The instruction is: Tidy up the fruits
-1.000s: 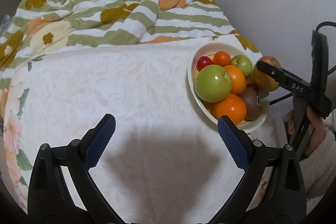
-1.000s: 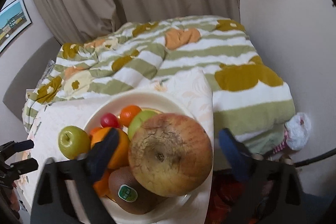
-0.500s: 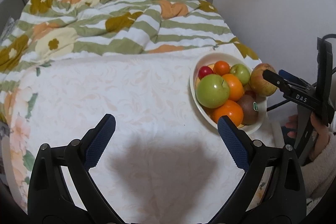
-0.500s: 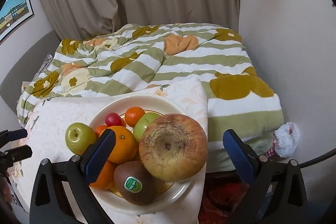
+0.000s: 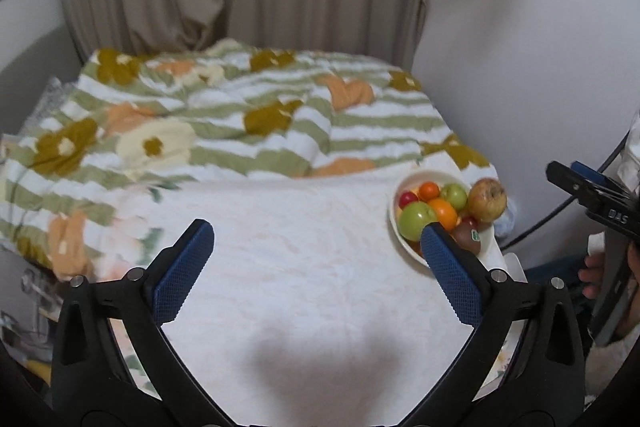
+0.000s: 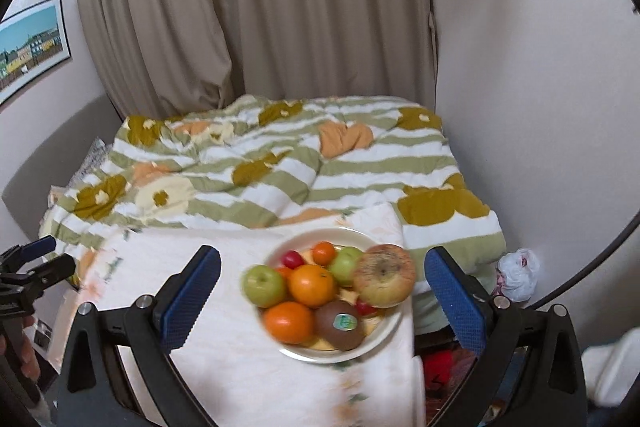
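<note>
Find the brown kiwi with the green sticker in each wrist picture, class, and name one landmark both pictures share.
Left wrist view: the brown kiwi with the green sticker sits at right of centre, on the bowl's near side, just beyond the tool's right fingertip.
Right wrist view: the kiwi lies low and central, at the bowl's front.
Shared landmark: the large wrinkled red-yellow apple on the bowl's right edge.
</note>
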Demonstrator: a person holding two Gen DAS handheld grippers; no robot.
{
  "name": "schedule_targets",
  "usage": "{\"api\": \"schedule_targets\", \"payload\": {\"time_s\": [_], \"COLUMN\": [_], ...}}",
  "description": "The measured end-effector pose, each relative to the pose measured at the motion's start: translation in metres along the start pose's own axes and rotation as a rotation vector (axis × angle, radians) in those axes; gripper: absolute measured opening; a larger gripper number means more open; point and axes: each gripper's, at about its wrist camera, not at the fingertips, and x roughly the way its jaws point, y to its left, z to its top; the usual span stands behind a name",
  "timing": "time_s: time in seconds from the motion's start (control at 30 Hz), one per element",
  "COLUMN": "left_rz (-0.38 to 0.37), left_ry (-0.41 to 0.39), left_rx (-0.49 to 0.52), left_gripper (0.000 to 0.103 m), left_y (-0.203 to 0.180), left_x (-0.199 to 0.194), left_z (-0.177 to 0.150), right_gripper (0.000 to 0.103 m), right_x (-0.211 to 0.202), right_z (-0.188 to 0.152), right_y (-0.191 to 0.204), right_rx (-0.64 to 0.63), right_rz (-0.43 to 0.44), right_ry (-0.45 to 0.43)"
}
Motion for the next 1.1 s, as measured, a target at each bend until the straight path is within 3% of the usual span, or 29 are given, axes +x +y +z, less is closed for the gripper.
{"api": "schedule_targets", "payload": {"time_s": [0.37, 0.6, 1.1], "left_rz": [0.098, 0.111, 0.102], "left_ry": [-0.083, -0.068, -0.078], "left_rx": [0.007, -0.003, 0.004], "left_gripper": [0.103, 0.103, 0.103], "left_y": [0.036, 0.046, 0.043], "left_x": [-0.068, -0.077, -0.076], "left_z": [-0.017, -0.031, -0.030], "right_gripper": [0.102, 0.102, 0.102], "right_x": [-0.044, -0.046, -0.049], "right_z": [-0.021, -0.038, -0.037], "right_y": [0.082, 0.098, 0.105], "right_rx": [-0.013, -0.024, -0.045], "right_rz": [-0.015, -0.041, -0.076], "right_ry": [-0.005, 0.012, -0.005]}}
